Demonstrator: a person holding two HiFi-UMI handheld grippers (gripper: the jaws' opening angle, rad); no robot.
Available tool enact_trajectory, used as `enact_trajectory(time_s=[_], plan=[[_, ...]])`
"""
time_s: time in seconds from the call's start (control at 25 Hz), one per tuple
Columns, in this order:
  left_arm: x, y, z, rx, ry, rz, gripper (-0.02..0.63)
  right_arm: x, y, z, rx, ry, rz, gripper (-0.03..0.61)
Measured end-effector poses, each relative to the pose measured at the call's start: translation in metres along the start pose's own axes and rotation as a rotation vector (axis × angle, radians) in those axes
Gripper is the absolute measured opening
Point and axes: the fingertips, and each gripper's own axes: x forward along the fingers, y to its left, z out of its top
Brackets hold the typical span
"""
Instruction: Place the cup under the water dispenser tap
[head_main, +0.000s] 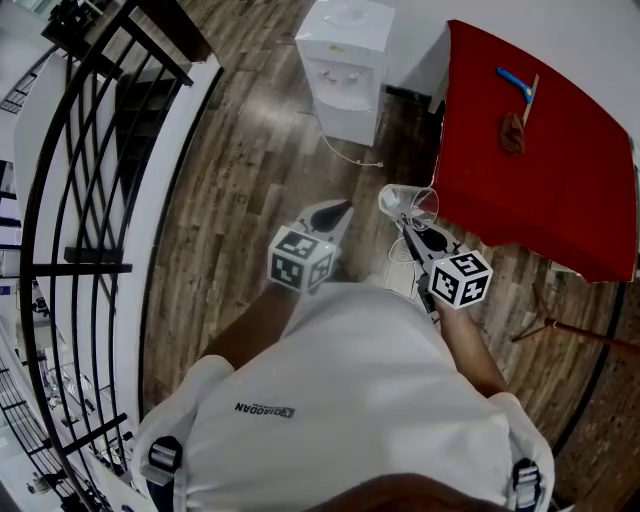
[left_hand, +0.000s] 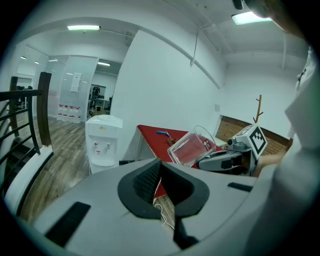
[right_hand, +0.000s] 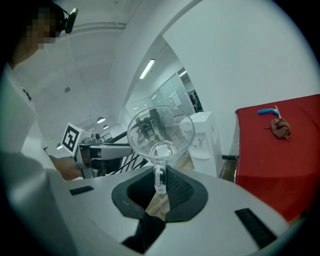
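A clear glass cup (head_main: 412, 203) with a handle hangs above the wood floor, and my right gripper (head_main: 408, 222) is shut on that handle. In the right gripper view the cup (right_hand: 160, 132) sits just beyond the jaws of my right gripper (right_hand: 160, 172), mouth facing away. The white water dispenser (head_main: 345, 65) stands against the far wall, well ahead of both grippers; it also shows as a small white dispenser (right_hand: 205, 137) behind the cup. My left gripper (head_main: 338, 210) is held beside the right one, shut with nothing in it. From the left gripper (left_hand: 161, 162) I see the cup (left_hand: 192, 146) to the right.
A red-covered table (head_main: 540, 150) stands to the right of the dispenser, with a blue tool (head_main: 515, 80) and a brown lump (head_main: 512, 133) on it. A black railing (head_main: 90, 200) runs along the left. A white cable (head_main: 360, 160) lies on the floor by the dispenser.
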Motion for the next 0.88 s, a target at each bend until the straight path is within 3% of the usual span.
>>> enact_trajectory(time_s=[0.64,0.88], plan=[[0.025,0.116,0.044,-0.037,-0.021,0.023,-0.003,0.102,-0.020,0.060,-0.031,0.067,-0.033,0.048],[0.038,0.164,0.065,-0.042,0.002,-0.011,-0.003,0.151,-0.024,0.094,-0.038,0.094,-0.064,0.048]])
